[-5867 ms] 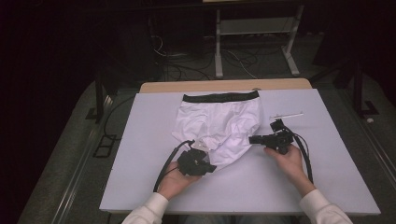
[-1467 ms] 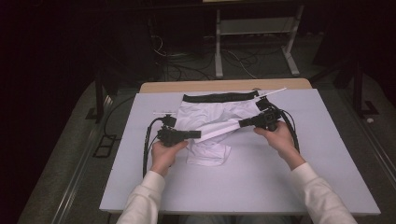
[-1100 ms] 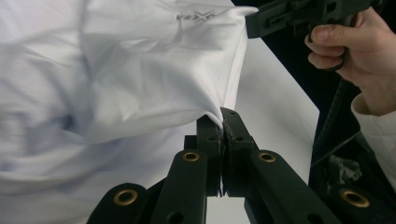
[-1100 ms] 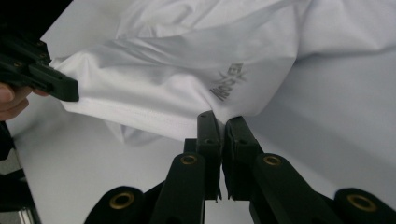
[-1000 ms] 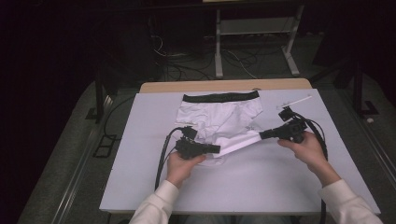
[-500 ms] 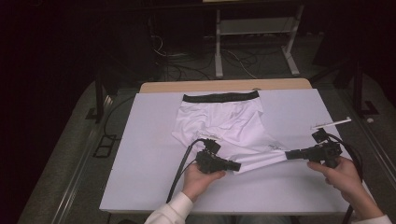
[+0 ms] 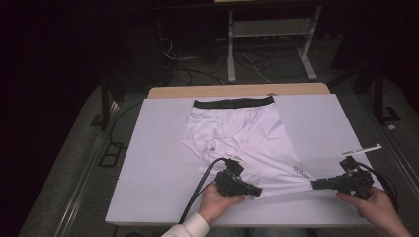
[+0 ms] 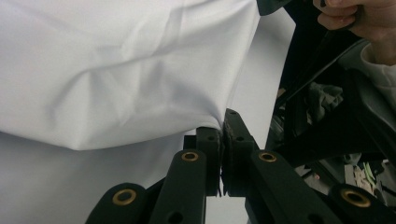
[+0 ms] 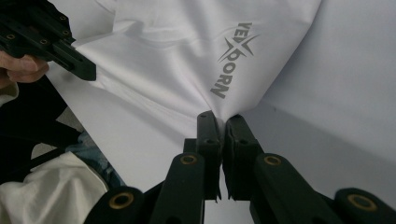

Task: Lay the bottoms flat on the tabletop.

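Now that both hands have slid down toward the near edge of the table (image 7: 148,148), the left gripper (image 7: 257,190) and right gripper (image 7: 315,185), jaws pinched shut on the hem, stretch one leg of the white shorts (image 7: 242,133) flat, likely for folding.

A desk (image 7: 158,148) covered by a pale lavender-white sheet sits in a dark room, seen from above. A strip of its bare wooden top (image 7: 237,91) shows along the far edge. Beyond it stands a white metal frame (image 7: 269,34) with 2 splayed feet, and loose black cables (image 7: 207,69) are tangled on the grey floor (image 7: 74,163) around it. At the left of the desk a dark stand (image 7: 104,101) rises from the floor, and a metal rail (image 7: 84,182) runs alongside. Another dark stand (image 7: 380,94) is at the right, with a small white object (image 7: 392,127) just beside its base.
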{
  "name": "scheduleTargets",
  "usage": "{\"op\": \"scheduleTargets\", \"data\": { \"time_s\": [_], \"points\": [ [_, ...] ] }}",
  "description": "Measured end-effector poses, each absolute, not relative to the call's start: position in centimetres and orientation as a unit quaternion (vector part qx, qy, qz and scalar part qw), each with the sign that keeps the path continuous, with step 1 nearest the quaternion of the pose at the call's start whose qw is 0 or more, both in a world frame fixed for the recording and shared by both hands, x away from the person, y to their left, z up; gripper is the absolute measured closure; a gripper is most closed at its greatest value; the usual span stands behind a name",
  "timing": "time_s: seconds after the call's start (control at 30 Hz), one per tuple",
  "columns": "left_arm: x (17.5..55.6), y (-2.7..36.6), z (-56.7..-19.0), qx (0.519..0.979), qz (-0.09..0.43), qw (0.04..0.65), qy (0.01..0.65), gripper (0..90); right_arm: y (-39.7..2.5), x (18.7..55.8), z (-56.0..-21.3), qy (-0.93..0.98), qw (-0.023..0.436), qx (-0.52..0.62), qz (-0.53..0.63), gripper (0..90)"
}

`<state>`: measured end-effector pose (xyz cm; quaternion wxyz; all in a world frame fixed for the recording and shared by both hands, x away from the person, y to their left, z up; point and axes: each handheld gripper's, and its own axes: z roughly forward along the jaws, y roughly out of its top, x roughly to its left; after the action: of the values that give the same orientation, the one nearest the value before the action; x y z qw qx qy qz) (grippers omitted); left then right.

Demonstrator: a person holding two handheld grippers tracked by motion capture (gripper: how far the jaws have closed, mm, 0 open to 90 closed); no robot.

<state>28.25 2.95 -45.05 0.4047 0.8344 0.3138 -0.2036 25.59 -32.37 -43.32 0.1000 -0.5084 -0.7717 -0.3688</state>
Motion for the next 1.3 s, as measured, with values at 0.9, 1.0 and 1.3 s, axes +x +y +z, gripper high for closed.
{"op": "scheduleTargets", "data": {
  "time_s": [0.9,1.0,1.3],
  "points": [
    [27.2,3.2,-44.4,0.852,-0.193,0.384,0.301,47.0,-34.7,23.3,-42.2,-0.763,0.034,-0.530,-0.370,43.9],
    [27.4,3.9,-43.7,0.846,-0.182,0.398,0.304,41.6,-34.5,23.4,-41.6,-0.764,0.025,-0.528,-0.371,36.5],
    [28.4,5.8,-42.0,0.837,-0.157,0.417,0.317,31.6,-33.7,24.4,-39.7,-0.771,0.005,-0.517,-0.372,14.7]
  ]
}}
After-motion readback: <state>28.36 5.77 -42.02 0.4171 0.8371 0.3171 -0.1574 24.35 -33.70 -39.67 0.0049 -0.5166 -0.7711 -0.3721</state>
